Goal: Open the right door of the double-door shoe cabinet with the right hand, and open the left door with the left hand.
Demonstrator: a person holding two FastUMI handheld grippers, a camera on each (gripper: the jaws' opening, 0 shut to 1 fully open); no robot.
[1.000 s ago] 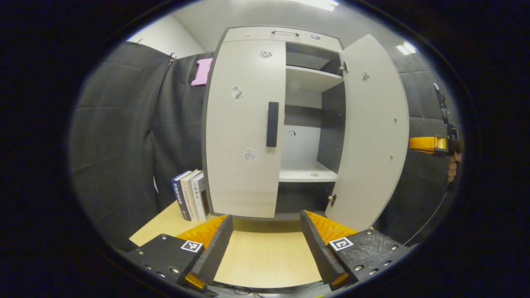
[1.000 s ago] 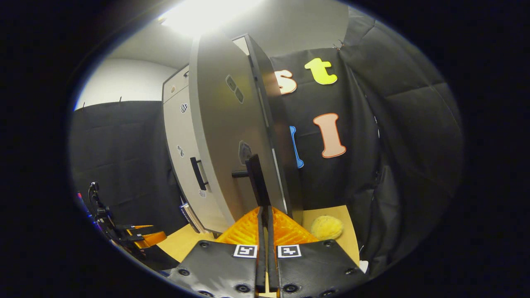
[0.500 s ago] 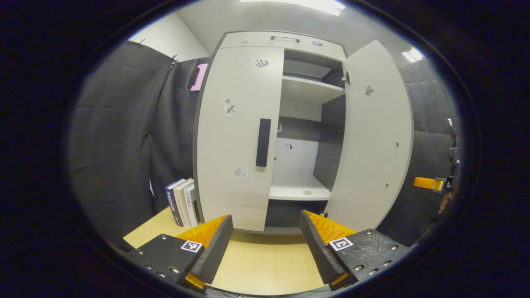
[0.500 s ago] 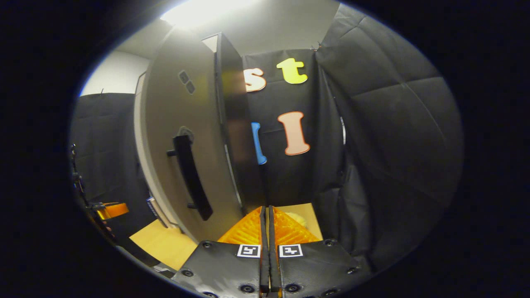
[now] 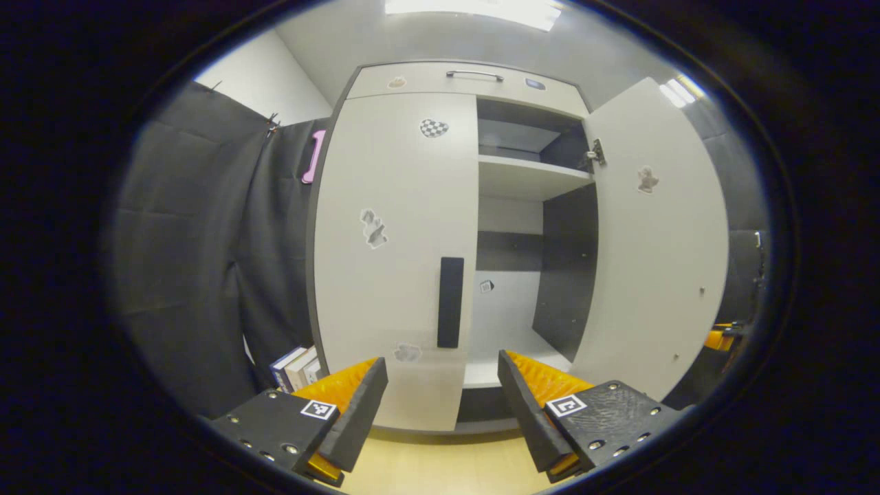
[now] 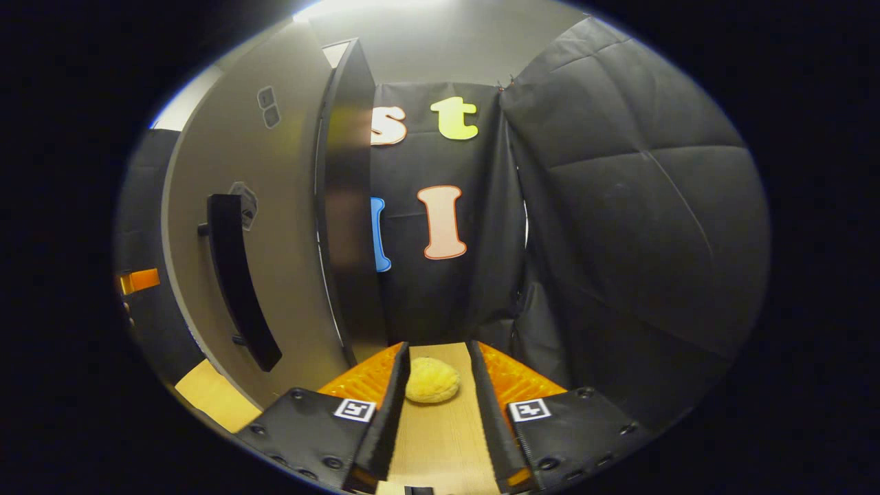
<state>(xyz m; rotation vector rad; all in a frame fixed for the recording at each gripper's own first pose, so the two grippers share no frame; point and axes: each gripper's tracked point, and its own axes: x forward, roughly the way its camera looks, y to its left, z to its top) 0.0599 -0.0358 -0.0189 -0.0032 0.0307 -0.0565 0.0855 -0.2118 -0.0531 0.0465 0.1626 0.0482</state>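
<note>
While the shoe cabinet stands on the pale worktop, its right door hangs swung wide — bare shelves show inside — and its left door sits closed, dark handle untouched. Facing that closed door, the left tool has its fingers spread apart, holding nothing, short of the handle. Beside the open door's outer face, the right tool is parted and empty too, with a yellow sponge on the worktop beyond its fingers. Books lean left of the cabinet.
</note>
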